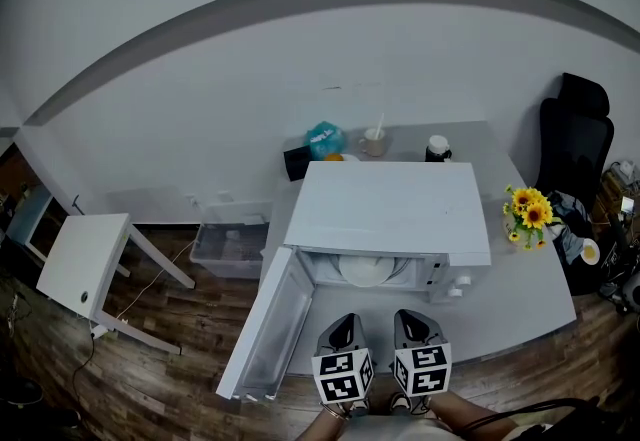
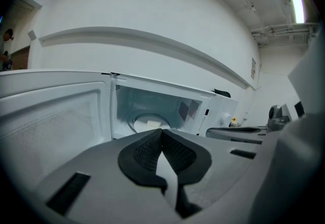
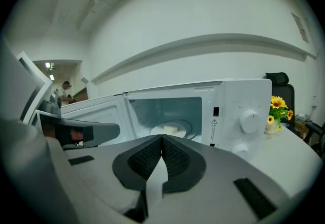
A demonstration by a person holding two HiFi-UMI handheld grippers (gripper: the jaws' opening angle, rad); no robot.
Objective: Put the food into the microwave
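- Left tongs (image 1: 344, 324) and right tongs (image 1: 416, 319): both pinched together, nothing between the pads. You hold them side by side, just short of the microwave (image 1: 400, 204) mouth.
- Food (image 3: 170, 128): a pale block on the plate (image 1: 365, 271), already inside the cavity, dead ahead of the tongs and a shade toward the left pair. It is too small to give a long axis.
- Door (image 1: 265, 329): swung wide, just left of the left tongs, its long edge running back toward you alongside them. Your left hand is the nearer one; likely it pushes the door rightward to shut it.
- Head view: shows only the plate's rim under the microwave roof, no food.
- Both gripper views look into the cavity and show the block on the plate.
- Right gripper view alone shows the knobs (image 3: 250, 120), ahead-right of the right tongs.
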